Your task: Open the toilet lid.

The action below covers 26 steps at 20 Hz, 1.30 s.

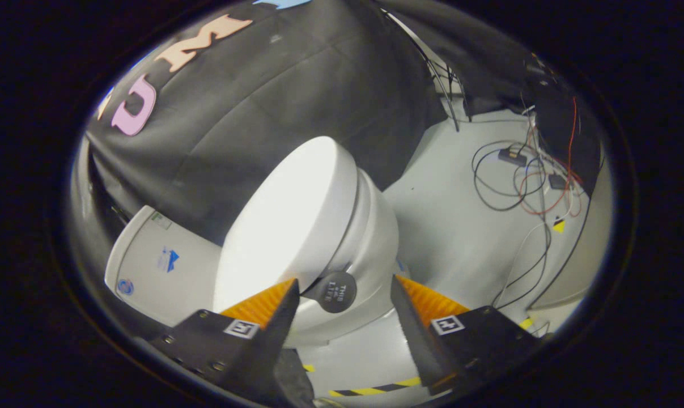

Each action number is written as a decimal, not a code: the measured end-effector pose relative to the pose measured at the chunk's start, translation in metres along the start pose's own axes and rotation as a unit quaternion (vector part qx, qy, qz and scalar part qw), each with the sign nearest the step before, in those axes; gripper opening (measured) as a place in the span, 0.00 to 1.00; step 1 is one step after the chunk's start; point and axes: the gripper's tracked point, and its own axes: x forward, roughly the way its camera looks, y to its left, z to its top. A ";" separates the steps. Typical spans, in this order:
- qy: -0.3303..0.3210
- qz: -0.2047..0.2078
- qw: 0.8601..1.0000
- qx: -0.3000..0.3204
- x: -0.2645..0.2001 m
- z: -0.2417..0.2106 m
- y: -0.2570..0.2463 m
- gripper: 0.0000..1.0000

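Gripper [344, 289] spread wide, we see it grasping nothing, its fingers flanking the front of the toilet [370, 249]; one fingertip sits close against the round dark tab [334, 291] at the lid's front edge, though we cannot tell if it touches; the white toilet lid [285, 221] lies partly raised just ahead of the fingers, its long axis running away from them toward the tank [160, 266] and the black cloth wall [273, 96]; beyond, loose cables [523, 187] sprawl across the pale floor [461, 226]; striped tape [376, 389] crosses the floor between the fingers.
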 end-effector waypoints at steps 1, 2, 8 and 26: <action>0.005 0.015 1.000 0.012 0.002 -0.002 0.006 0.75; 0.015 0.023 0.999 0.022 0.005 -0.004 0.010 0.76; -0.018 0.024 0.995 0.090 0.027 0.005 0.002 0.15; -0.020 0.054 0.998 0.022 -0.044 0.033 0.070 0.04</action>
